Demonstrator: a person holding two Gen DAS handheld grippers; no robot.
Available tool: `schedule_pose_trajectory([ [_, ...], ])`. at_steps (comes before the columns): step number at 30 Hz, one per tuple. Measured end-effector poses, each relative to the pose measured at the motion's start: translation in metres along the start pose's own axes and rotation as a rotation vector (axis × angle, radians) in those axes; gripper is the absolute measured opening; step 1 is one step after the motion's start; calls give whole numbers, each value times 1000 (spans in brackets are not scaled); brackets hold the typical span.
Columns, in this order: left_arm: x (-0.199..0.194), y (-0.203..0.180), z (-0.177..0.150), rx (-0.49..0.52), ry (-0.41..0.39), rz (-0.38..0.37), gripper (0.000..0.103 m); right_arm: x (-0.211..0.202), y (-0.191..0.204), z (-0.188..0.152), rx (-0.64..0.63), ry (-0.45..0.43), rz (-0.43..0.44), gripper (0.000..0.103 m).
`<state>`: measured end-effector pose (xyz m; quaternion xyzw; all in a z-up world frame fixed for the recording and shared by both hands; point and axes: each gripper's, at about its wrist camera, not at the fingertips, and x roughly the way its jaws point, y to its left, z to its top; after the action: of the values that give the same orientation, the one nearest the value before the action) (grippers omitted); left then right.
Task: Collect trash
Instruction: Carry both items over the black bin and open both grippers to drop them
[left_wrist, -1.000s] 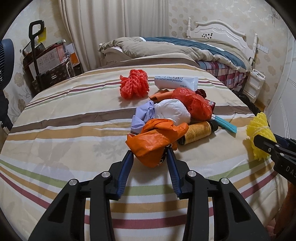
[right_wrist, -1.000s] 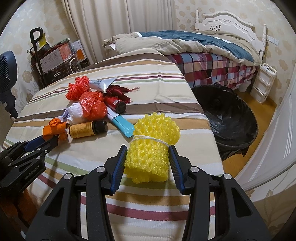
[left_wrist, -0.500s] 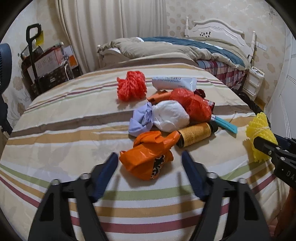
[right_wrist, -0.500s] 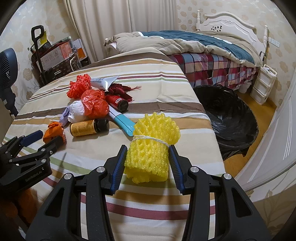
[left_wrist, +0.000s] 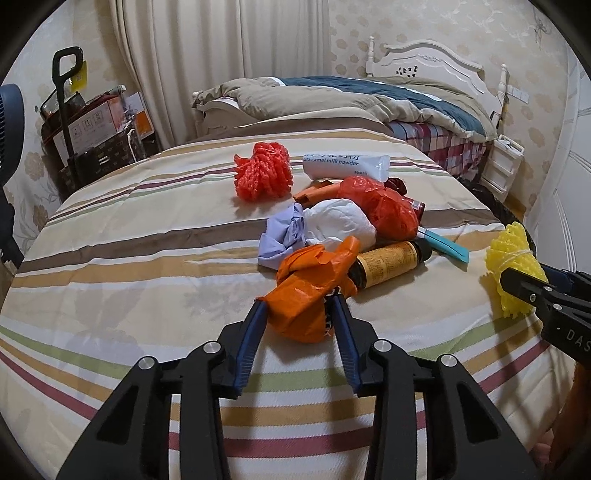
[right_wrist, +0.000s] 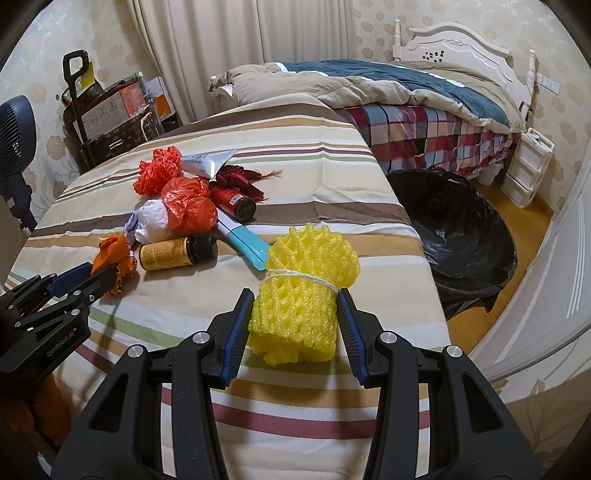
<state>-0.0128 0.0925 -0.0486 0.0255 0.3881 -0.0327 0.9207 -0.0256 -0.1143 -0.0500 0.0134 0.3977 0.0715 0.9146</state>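
Observation:
A crumpled orange plastic bag (left_wrist: 310, 291) lies at the near edge of the trash pile on the striped bed (left_wrist: 129, 266). My left gripper (left_wrist: 297, 304) has its jaws closing, and both blue pads press on the bag's lower end. The right wrist view shows that bag (right_wrist: 110, 254) in the left gripper (right_wrist: 85, 277) at far left. My right gripper (right_wrist: 294, 295) is shut on a yellow foam net (right_wrist: 303, 291) tied with string, just above the bed's right edge. The left wrist view has the net (left_wrist: 511, 254) and the right gripper (left_wrist: 524, 284) at far right.
The pile holds a red net (left_wrist: 264, 173), a white tube (left_wrist: 345, 164), a red bag (left_wrist: 380, 206), a white bag (left_wrist: 338, 221), a brown bottle (left_wrist: 388, 262) and a teal tool (left_wrist: 447, 245). A black-lined bin (right_wrist: 454, 229) stands on the floor right of the bed.
My left gripper opened wide, let the orange bag settle on the bed, then closed on it again. The right gripper and the yellow net have not moved.

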Motion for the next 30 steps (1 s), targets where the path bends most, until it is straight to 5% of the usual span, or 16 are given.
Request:
schedule_pose_trajectory([
  [18,-41,-23,32,0,-143,-39,38,-25,-20,18,10,-86,-34,44],
  [30,-13,-83,77,53,-177,-122,38,-28,-76,48,54,-158,-134,44],
])
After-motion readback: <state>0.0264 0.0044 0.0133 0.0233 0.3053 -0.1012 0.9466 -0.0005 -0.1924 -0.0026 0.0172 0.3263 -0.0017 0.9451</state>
